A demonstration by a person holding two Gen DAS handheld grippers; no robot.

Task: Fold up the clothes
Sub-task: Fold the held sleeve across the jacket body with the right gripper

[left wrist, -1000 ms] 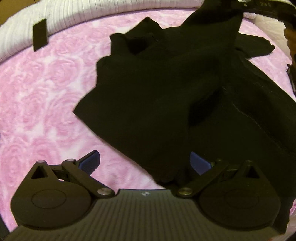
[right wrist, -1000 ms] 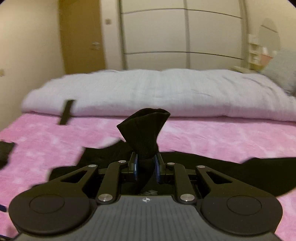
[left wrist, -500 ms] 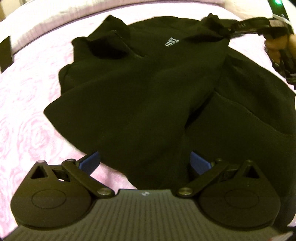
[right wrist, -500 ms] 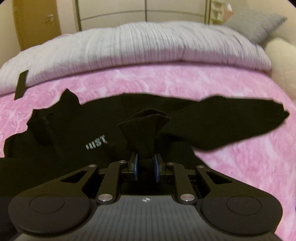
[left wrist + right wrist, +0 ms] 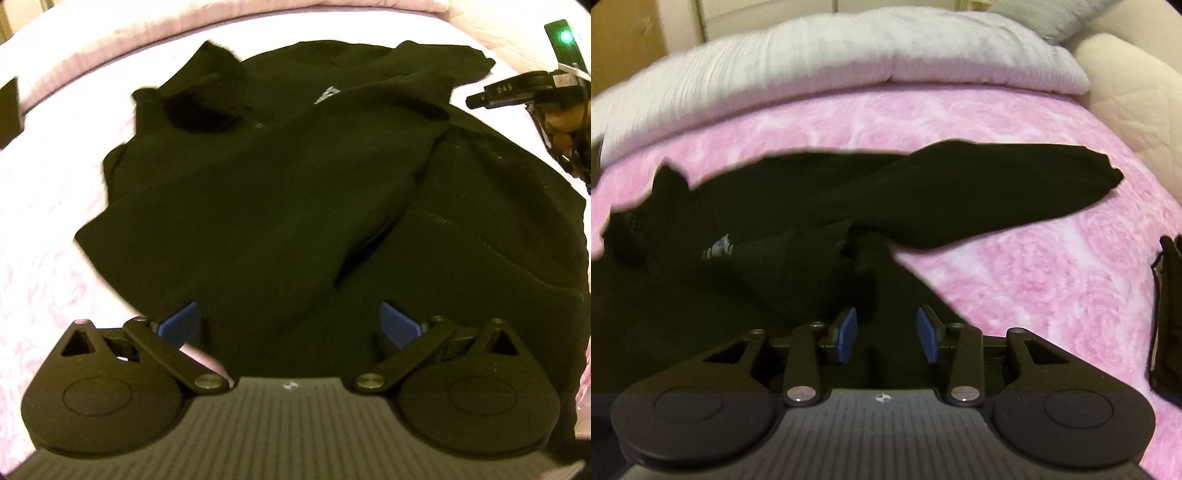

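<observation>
Black long-sleeved sweatshirt of soft, thick fabric (image 5: 280, 192) lay spread across a pink rose-patterned plush bedspread (image 5: 1015, 258), with a small pale logo showing on its chest and one sleeve (image 5: 332, 173) laid diagonally over the body. The other sleeve (image 5: 997, 192) stretched outward over the pink cover, its cuff well clear of the body.

Several risks stood out. The folded-over sleeve looked loosely placed and bunched near the shoulder, so any brush from a tool might drag it off and undo the fold. The plush cover would probably cling to the fabric, so a pull on one edge could wrinkle the layers rather than slide them. All that dark cloth also hid seams and edges, so a grip might catch two layers at once.

The left gripper (image 5: 291, 325) hovered low over the hem nearest the camera, its blue-padded jaws spread wide apart, with cloth lying between and beneath them but nothing pinched. The right gripper (image 5: 888, 334) sat at the garment's side edge, jaws partly apart and empty, dark fabric directly ahead of them and the outstretched sleeve farther beyond. In the left view that right gripper appeared off to the side of the shoulder, apart from the cloth.

A white ribbed duvet (image 5: 849, 51) lay rolled along the far side of the bed.
</observation>
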